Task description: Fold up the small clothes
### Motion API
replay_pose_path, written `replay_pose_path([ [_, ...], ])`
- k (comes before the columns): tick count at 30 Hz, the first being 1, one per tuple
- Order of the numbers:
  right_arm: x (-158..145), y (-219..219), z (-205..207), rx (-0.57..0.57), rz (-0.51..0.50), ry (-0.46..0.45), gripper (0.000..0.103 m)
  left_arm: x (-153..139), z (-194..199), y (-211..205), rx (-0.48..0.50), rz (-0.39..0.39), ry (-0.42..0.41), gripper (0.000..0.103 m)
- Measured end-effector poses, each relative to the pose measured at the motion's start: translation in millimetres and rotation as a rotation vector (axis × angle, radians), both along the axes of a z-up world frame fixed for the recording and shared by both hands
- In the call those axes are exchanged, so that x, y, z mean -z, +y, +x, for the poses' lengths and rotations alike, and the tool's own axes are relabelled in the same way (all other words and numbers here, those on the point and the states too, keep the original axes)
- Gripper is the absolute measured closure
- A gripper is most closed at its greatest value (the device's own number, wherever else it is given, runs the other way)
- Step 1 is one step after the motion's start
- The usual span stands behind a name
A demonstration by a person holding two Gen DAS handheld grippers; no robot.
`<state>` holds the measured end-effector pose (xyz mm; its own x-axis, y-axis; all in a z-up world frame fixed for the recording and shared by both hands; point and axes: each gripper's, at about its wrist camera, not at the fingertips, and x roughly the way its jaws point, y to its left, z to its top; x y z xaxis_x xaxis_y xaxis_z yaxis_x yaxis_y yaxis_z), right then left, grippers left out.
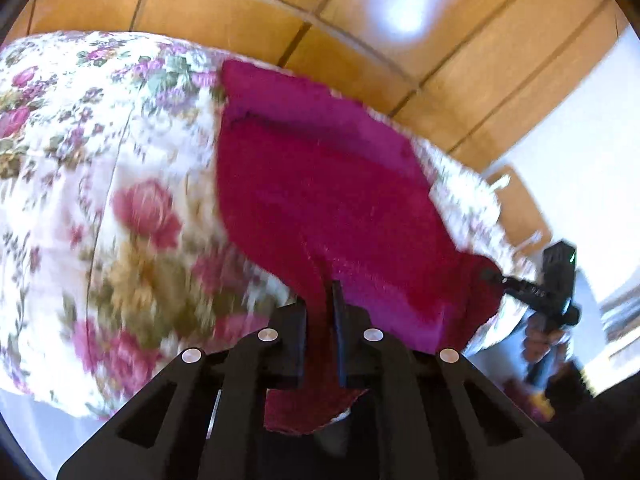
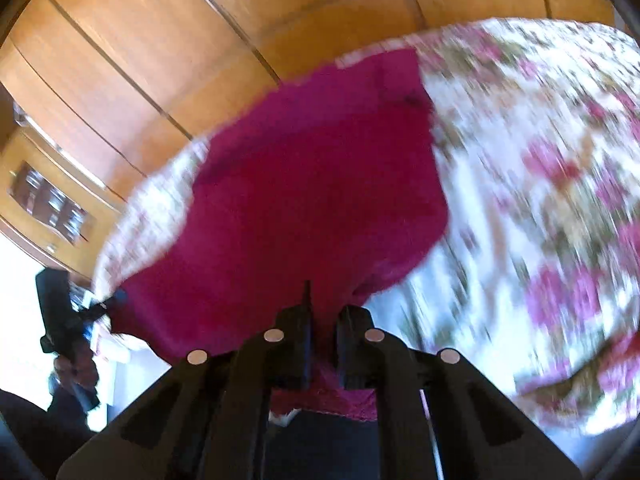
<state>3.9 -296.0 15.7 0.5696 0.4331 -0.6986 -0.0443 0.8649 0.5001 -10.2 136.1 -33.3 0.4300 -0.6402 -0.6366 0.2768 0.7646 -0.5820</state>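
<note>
Black fingers of the left gripper [image 1: 320, 300] stand nearest the lens, drawn in narrow and pinching a corner of the magenta cloth [image 1: 320, 184], whose hem hangs loose behind the pads. From that pinch the cloth runs up and away over the floral bedspread [image 1: 100, 200] toward its far edge, where it meets the wooden cabinet doors [image 1: 360, 20].

At the right edge of the left wrist view, the right gripper [image 1: 492, 274] bites the cloth's other near corner; this view alone shows a small green light on its body. In the right wrist view the right gripper [image 2: 324, 312] is likewise nearly closed on the cloth [image 2: 312, 184], a lacy hem trailing below, and the left gripper [image 2: 114, 300] shows at the left edge. Only there does a glass-fronted cabinet [image 2: 52, 204] appear. No writing is legible; motion blurs both views.
</note>
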Motion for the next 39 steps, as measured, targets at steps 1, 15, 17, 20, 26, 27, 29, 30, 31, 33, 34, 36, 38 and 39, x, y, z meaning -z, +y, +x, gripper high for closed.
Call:
replay_pose_path([
  [1,-4,-1,7,0.007,0.015,-0.018,0.095,-2,9,1,-0.013,-0.032,0.004,0.093],
  [15,21,-45,143,0.160,0.099,0.048,0.041,2,172,-15,-0.235,-0.033,0.147,0.036],
  [17,21,-56,150,0.189,0.181,0.035,0.025,0,183,-4,-0.264,-0.073,0.162,0.035],
  [20,11,-67,146,0.204,0.213,-0.013,0.022,-5,183,17,-0.322,-0.058,0.127,0.033],
  [26,20,-74,106,0.215,0.072,0.009,0.020,27,137,27,-0.201,0.017,0.091,0.033],
  [27,26,-73,98,0.215,0.060,0.026,0.020,34,128,25,-0.185,0.043,0.090,0.033],
  [29,41,-68,85,0.218,0.035,0.065,0.029,47,113,16,-0.142,0.078,0.090,0.033],
  [30,48,-66,81,0.219,0.036,0.079,0.033,52,108,12,-0.126,0.082,0.092,0.035],
  [31,54,-63,80,0.221,0.036,0.086,0.042,55,103,8,-0.122,0.090,0.081,0.041],
  [33,62,-58,78,0.230,0.016,0.070,0.058,57,101,1,-0.106,0.100,0.070,0.069],
  [34,62,-55,78,0.226,0.022,0.067,0.070,59,103,-1,-0.101,0.087,0.093,0.081],
  [36,59,-51,80,0.230,0.028,0.069,0.081,53,101,-2,-0.115,0.100,0.073,0.090],
  [38,49,-51,76,0.227,0.026,0.049,0.086,47,96,-1,-0.113,0.095,0.056,0.092],
  [39,43,-50,72,0.222,0.028,0.038,0.087,43,92,0,-0.109,0.088,0.048,0.093],
])
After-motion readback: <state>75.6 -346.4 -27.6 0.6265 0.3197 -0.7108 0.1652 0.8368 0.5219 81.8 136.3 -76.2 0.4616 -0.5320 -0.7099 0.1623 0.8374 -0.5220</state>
